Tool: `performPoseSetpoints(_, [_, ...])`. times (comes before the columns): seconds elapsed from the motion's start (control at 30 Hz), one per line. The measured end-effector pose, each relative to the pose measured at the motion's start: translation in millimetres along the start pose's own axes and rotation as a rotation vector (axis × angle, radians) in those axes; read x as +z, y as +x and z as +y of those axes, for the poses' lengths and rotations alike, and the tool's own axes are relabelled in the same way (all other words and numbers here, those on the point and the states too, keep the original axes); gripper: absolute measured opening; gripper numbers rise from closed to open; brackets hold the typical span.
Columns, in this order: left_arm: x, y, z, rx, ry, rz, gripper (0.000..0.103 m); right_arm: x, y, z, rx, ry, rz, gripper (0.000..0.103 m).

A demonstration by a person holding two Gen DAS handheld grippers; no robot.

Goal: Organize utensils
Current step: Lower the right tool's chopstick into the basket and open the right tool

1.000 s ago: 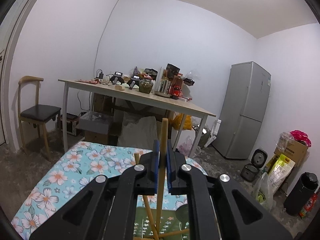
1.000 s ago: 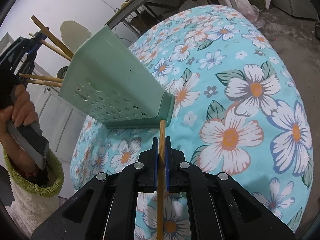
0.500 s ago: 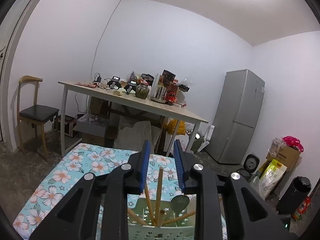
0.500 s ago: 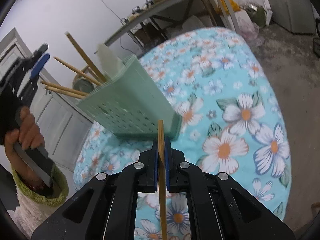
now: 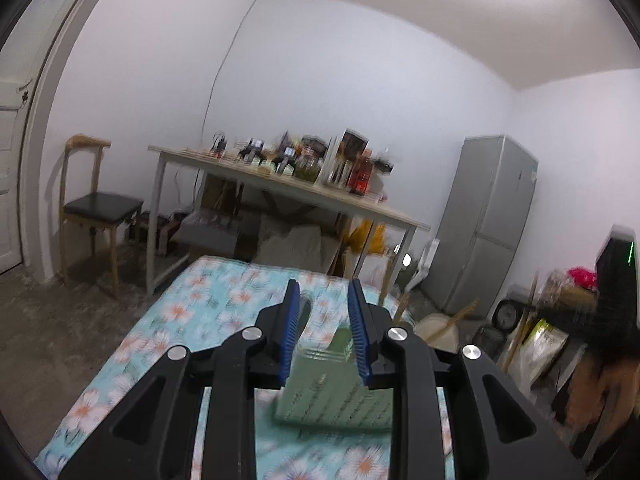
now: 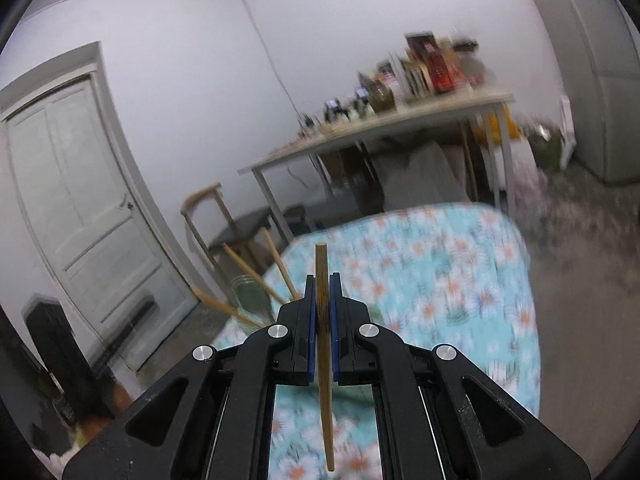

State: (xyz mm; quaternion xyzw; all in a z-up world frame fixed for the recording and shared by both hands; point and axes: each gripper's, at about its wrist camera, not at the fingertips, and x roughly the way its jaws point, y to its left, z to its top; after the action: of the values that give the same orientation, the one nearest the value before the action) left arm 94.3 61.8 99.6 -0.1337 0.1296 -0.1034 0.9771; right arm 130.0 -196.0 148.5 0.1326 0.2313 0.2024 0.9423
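Carrying a chopstick [image 6: 322, 320] clamped upright in my right gripper [image 6: 322, 312] above the floral tablecloth [image 6: 440, 280], I should lower it tip-first into the green holder [image 5: 336, 392] beyond my empty, parted left gripper [image 5: 323, 320].

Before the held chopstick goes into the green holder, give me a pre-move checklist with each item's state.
1. Right tongs clamped on chopstick: ok.
2. Chopstick roughly upright in the grip: ok.
3. Left tongs free of utensils: ok, nothing between the blue pads.
4. Green holder standing on the floral cloth: ok.
5. Room left among the chopsticks already in the holder: cannot tell, blurred.
6. Chopstick tip lined up over the holder: cannot tell.
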Motion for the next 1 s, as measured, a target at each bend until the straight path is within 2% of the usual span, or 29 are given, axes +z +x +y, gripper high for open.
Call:
performPoseSetpoints(0.17, [-33.4, 0.9, 20.6, 0.036, -0.022, 0.108, 0.024, 45.3, -5.5, 26.4, 0.001, -0.085, -0.114, 0.004])
performPoseSetpoints(0.27, [-46.0, 1.0, 29.0, 0.045, -0.034, 0.139, 0.024, 66.8, -4.7, 37.9, -0.008, -0.127, -0.187, 0.004])
performPoseSetpoints(0.43, [-56.6, 3.5, 37.2, 0.046, -0.036, 0.161, 0.024, 87.1, 17.9, 48.8, -0.033, -0.163, -0.226, 0.004])
performPoseSetpoints(0.7, [-62.9, 6.1, 45.9, 0.047, -0.044, 0.17, 0.024, 69.3, 66.8, 58.3, -0.099, -0.263, -0.213, 0.004])
performPoseSetpoints(1.0, [-64.9, 7.8, 54.9, 0.058, -0.06, 0.179, 0.024, 29.3, 101.9, 53.9, -0.122, -0.302, -0.089, 0.004])
